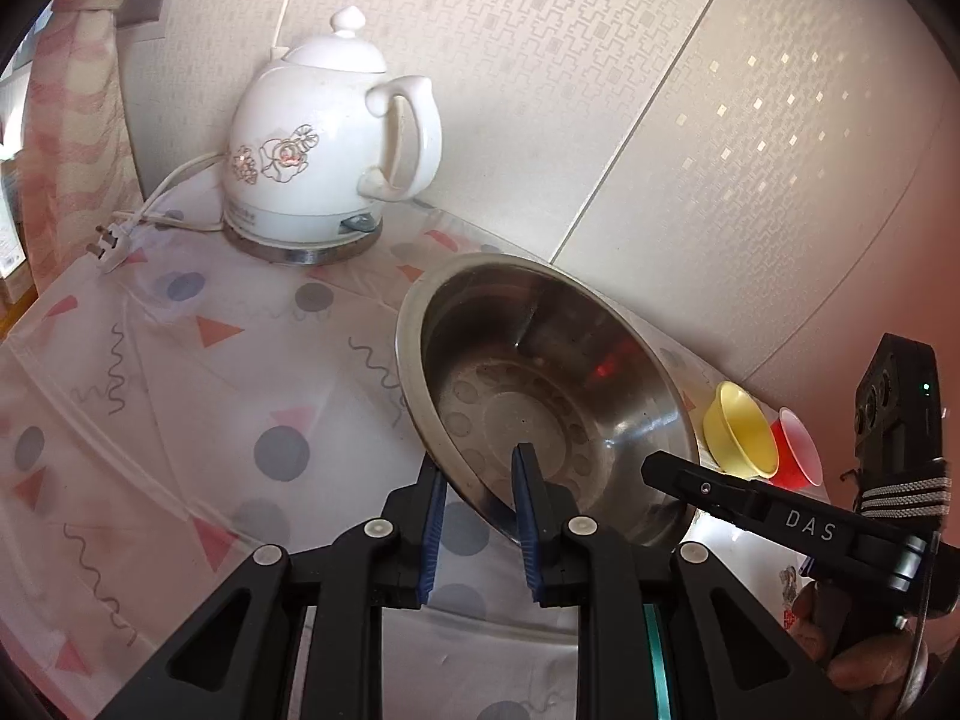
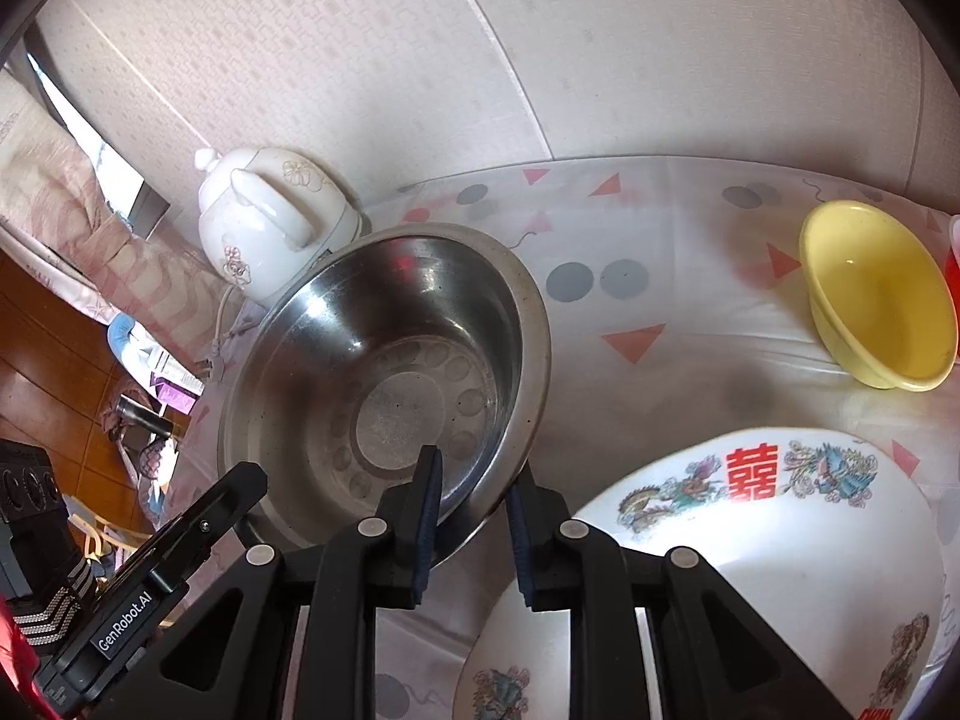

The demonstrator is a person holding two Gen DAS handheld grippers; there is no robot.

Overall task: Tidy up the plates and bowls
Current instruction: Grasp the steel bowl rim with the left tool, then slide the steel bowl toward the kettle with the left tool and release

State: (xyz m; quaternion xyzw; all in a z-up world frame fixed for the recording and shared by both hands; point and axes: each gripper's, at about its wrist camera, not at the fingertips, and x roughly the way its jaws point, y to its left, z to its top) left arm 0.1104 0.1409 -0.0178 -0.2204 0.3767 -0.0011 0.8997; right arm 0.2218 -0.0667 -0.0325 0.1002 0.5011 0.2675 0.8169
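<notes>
gripping the stainless steel bowl (image 1: pixel 540 384) on opposite stretches of its rim, both tools carry it tilted, above the table (image 1: pixel 180 396) with its patterned cloth. left gripper (image 1: pixel 480 516): jaws clenched on the near rim, one blue pad inside the bowl and one outside. right gripper (image 2: pixel 471 516): likewise clenched on the rim, one pad inside and one outside. in the left wrist view the bowl appears to have its lower edge clear of the cloth, though contact under the far side cannot be confirmed.

surroundings noted: white ceramic kettle (image 1: pixel 324 150) with its cord and plug at the back corner; yellow bowl (image 2: pixel 876 300) standing on the cloth near the wall, with a red cup (image 1: pixel 798 450) just beside it; large decorated enamel basin (image 2: pixel 762 552) close below the right gripper, near the steel bowl's edge.

assessment: the step in hand looks to be moving the steel bowl to a stacking or storage place, possibly the basin; the destination cannot be settled from these views.

recommendations: keep both grips equally firm, since thin polished rim can slip between pads. move the two hands together so the rim is not twisted. level the bowl before lowering. keep clear of the kettle handle and the yellow bowl. release only once the base sits flat.
</notes>
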